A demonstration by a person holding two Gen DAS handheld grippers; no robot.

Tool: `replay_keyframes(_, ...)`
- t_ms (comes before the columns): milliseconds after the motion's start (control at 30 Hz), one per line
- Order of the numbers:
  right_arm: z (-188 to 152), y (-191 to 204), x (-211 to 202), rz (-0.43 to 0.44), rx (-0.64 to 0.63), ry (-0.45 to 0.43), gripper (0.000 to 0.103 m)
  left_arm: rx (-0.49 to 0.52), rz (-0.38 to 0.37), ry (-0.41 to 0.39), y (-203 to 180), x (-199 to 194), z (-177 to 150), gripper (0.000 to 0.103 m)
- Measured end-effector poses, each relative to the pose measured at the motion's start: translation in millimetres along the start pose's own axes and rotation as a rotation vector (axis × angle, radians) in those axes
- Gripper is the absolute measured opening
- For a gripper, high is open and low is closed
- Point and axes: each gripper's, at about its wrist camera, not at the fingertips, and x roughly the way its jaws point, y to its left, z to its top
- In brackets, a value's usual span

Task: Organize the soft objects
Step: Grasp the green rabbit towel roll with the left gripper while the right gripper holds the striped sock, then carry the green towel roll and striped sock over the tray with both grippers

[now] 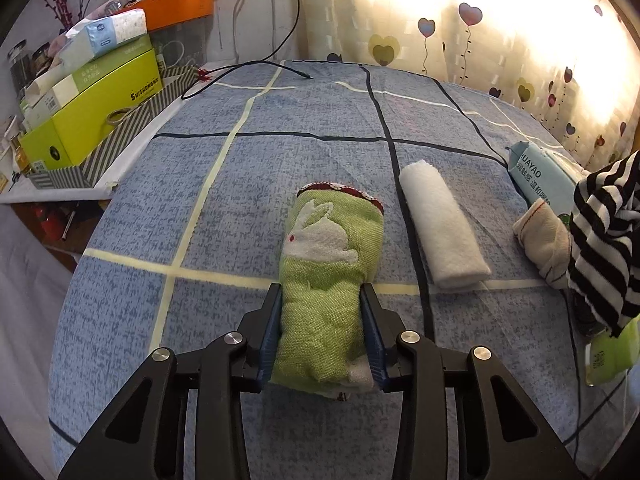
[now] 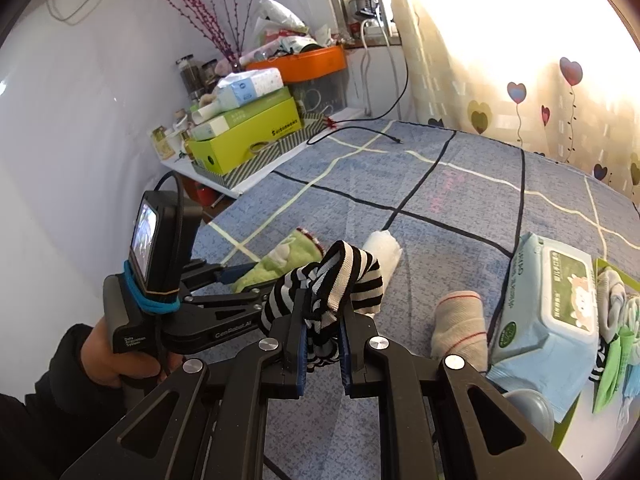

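A rolled green towel with a white rabbit (image 1: 332, 240) lies on the blue checked bedsheet (image 1: 280, 160). My left gripper (image 1: 321, 292) has its pads pressed on both sides of the roll's near end. The right wrist view shows the same gripper (image 2: 244, 280) from the side at the green towel (image 2: 288, 256). My right gripper (image 2: 323, 312) is shut on a black-and-white striped cloth (image 2: 340, 276), which it holds above the sheet. That striped cloth (image 1: 604, 232) hangs at the right edge of the left wrist view.
A rolled white towel (image 1: 442, 224) lies right of the green one, then a beige sock with red stripes (image 1: 544, 240) and a pack of wet wipes (image 1: 540, 176). Stacked boxes (image 1: 92, 112) crowd a side table on the left. A black cable (image 1: 256, 66) trails onto the far sheet.
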Motion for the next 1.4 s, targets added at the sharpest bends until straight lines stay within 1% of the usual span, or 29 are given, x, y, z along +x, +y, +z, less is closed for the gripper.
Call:
replay_keyframes(167,-2,-4,-13,-0.005,0.009,-0.023,0.012,-0.039,-0.029,-0.026,-7,-17,-5,0.037)
replay_keyframes(767,-19,-27,-61,-0.038,0.042,-0.087,0.012,-0.086,-0.118,-0.141,-51,-77,-9,0.037)
replay_keyframes(1000,-25,-41,-81,-0.056,0.064,-0.115,0.012,-0.069,-0.144,-0.177,-78,-96,-4,0.037)
replay_keyframes(1400,-42,-64,-120,-0.111,0.101,-0.16,0.012,0.001,-0.215,-0.197,-127,-107,4,0.037)
